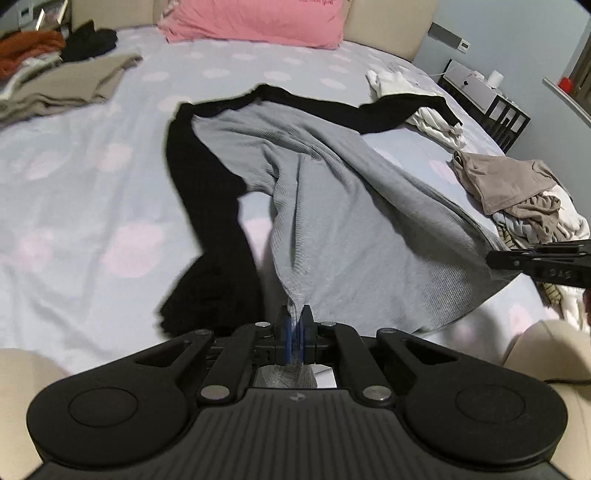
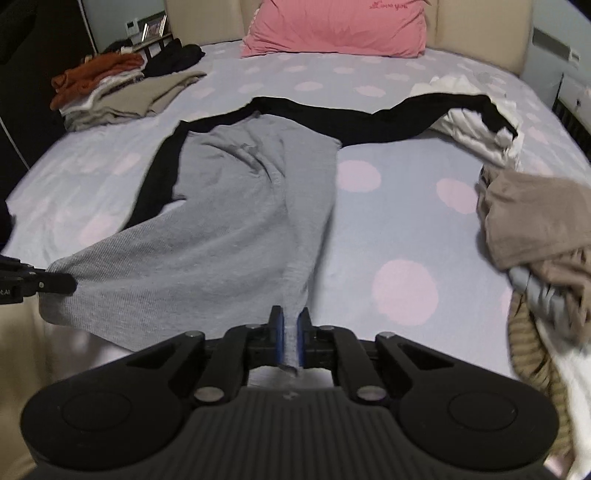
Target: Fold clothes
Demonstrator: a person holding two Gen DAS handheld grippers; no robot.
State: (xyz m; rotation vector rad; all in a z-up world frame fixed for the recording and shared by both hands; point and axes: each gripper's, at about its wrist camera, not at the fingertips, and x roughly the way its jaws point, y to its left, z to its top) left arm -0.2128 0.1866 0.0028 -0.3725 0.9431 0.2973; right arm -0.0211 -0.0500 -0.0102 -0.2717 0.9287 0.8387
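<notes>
Dotted bed (image 2: 388,206), beige headboard (image 2: 476,33), pale-blue wall (image 1: 517,33).

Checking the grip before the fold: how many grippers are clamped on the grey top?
2: the left gripper pinches its near-left hem, the right gripper its near-right hem of the grey top.

Each wrist camera sits just behind its tool, angled down across the bed (image 1: 74,192) towards the headboard. Both views share the grey garment (image 1: 332,221) and the pink pillow (image 2: 336,27).

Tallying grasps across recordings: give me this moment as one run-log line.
step: lift grey garment | left gripper: shut on hem | right gripper: shut on hem | black garment: underneath, on bed
</notes>
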